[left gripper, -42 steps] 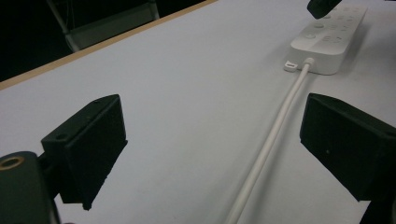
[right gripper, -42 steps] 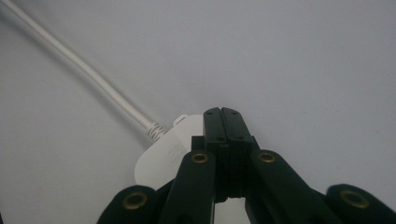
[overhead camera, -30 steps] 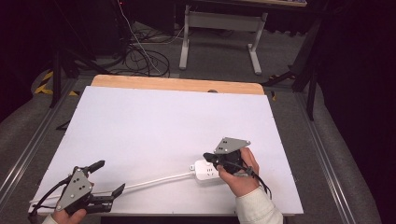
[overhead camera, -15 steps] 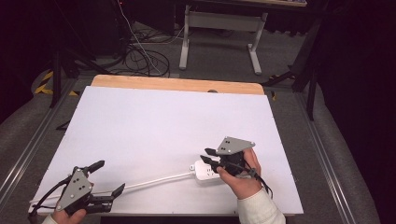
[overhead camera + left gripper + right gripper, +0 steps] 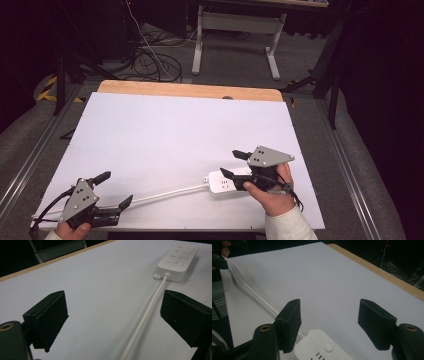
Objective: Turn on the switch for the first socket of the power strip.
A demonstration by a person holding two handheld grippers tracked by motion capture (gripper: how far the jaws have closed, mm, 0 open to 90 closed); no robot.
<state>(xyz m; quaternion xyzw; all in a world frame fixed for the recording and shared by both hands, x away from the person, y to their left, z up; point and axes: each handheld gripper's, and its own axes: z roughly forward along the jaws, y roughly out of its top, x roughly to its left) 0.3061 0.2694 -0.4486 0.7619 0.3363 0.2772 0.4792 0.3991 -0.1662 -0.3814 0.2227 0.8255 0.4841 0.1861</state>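
Note:
A white power strip (image 5: 226, 183) lies on the white table (image 5: 170, 135) near the front right, buttons and sockets facing up (image 5: 176, 262). Its white cable (image 5: 160, 194) runs left toward the front left corner. My right gripper (image 5: 229, 162) hangs open just above the strip (image 5: 324, 350), whose cable end lies low between the jaws without touching them. My left gripper (image 5: 118, 187) stands open at the front left. In the left gripper view the cable (image 5: 142, 320) passes between the wide-spread jaws, closer to the right one, and is not gripped. A hand holds each gripper.
A bare wooden strip (image 5: 190, 91) forms the table's far edge. Metal rails (image 5: 30, 160) run along both sides. Beyond the table are a tangle of dark cables on the floor (image 5: 150, 62) and a grey desk frame (image 5: 240, 30).
My right gripper has drawn back a little to the right over the power strip, and its jaws stand wider apart. The left gripper and the cable have stayed put.

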